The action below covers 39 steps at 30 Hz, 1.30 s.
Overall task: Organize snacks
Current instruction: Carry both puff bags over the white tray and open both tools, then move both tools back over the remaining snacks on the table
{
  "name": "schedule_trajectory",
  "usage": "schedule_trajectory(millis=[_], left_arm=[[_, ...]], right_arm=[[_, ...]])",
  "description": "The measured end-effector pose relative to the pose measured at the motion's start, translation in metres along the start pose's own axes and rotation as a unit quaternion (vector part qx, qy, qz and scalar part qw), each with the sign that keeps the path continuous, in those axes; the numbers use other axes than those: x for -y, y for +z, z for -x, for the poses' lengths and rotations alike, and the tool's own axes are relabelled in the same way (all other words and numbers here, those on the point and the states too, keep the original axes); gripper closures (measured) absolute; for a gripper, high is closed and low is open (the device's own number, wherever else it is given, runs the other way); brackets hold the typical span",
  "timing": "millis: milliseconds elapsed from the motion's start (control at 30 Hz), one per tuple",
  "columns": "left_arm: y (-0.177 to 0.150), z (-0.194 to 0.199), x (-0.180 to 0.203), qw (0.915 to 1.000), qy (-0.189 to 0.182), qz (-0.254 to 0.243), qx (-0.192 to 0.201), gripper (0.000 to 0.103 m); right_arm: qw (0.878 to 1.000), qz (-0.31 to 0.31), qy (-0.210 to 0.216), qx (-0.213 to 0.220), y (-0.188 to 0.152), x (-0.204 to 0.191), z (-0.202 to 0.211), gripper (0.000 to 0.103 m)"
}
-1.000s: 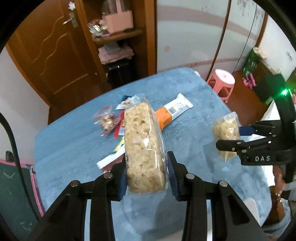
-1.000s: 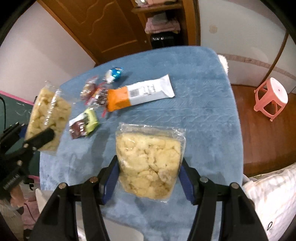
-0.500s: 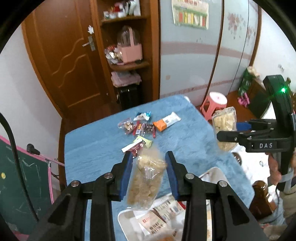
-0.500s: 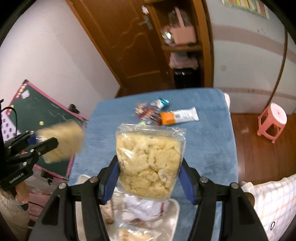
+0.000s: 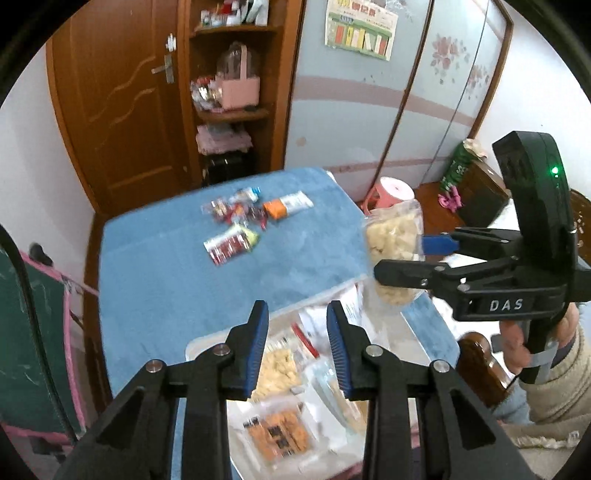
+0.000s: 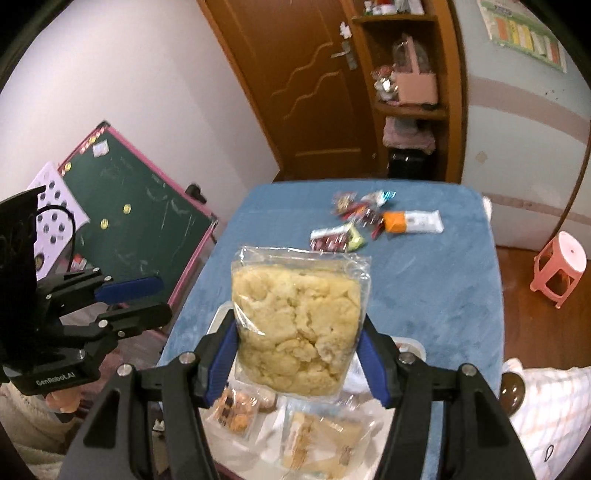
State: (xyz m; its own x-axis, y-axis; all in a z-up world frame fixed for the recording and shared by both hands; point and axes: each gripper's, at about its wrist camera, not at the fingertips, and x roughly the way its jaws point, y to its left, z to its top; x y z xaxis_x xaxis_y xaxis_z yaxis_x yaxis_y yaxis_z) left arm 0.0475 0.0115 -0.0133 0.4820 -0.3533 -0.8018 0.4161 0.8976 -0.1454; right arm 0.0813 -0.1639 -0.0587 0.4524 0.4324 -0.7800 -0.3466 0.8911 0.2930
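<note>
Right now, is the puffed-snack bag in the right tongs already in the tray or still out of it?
Out. The right tongs grip the puffed-snack bag upright above the white tray, where other packets already lie.

Background only: wooden door (image 5: 122, 110) with metal handle, next to a wooden shelf unit (image 5: 231, 92) holding a pink basket (image 5: 238, 90) and folded pink cloth (image 5: 221, 138); black bin (image 5: 229, 166) below it. Wall poster (image 5: 360, 31) on pale flower-print panels. Pink plastic stool (image 6: 559, 264) on wood floor right of the table. Green chalkboard with pink frame (image 6: 136, 221) leaning at left. Brown bottle (image 5: 478, 363) near the table edge.
</note>
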Motion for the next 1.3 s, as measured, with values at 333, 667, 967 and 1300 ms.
schedule_trajectory(millis=[333, 667, 967, 1300], left_arm=[[-0.032, -0.009, 0.005, 0.9969, 0.054, 0.016, 0.055, 0.011], [-0.051, -0.02, -0.002, 0.9935, 0.056, 0.061, 0.078, 0.006], [-0.069, -0.042, -0.015, 0.9914, 0.063, 0.102, 0.053, 0.006], [-0.067, -0.052, -0.01, 0.9918, 0.081, 0.084, 0.051, 0.006]], right_arm=[[0.998, 0.01, -0.036, -0.057, -0.039, -0.008, -0.038, 0.041], [0.996, -0.027, -0.039, -0.076, -0.055, 0.001, -0.051, 0.035], [0.996, -0.006, -0.054, -0.072, -0.068, -0.005, -0.053, 0.035], [0.998, -0.002, -0.059, -0.003, -0.066, 0.001, -0.042, 0.036]])
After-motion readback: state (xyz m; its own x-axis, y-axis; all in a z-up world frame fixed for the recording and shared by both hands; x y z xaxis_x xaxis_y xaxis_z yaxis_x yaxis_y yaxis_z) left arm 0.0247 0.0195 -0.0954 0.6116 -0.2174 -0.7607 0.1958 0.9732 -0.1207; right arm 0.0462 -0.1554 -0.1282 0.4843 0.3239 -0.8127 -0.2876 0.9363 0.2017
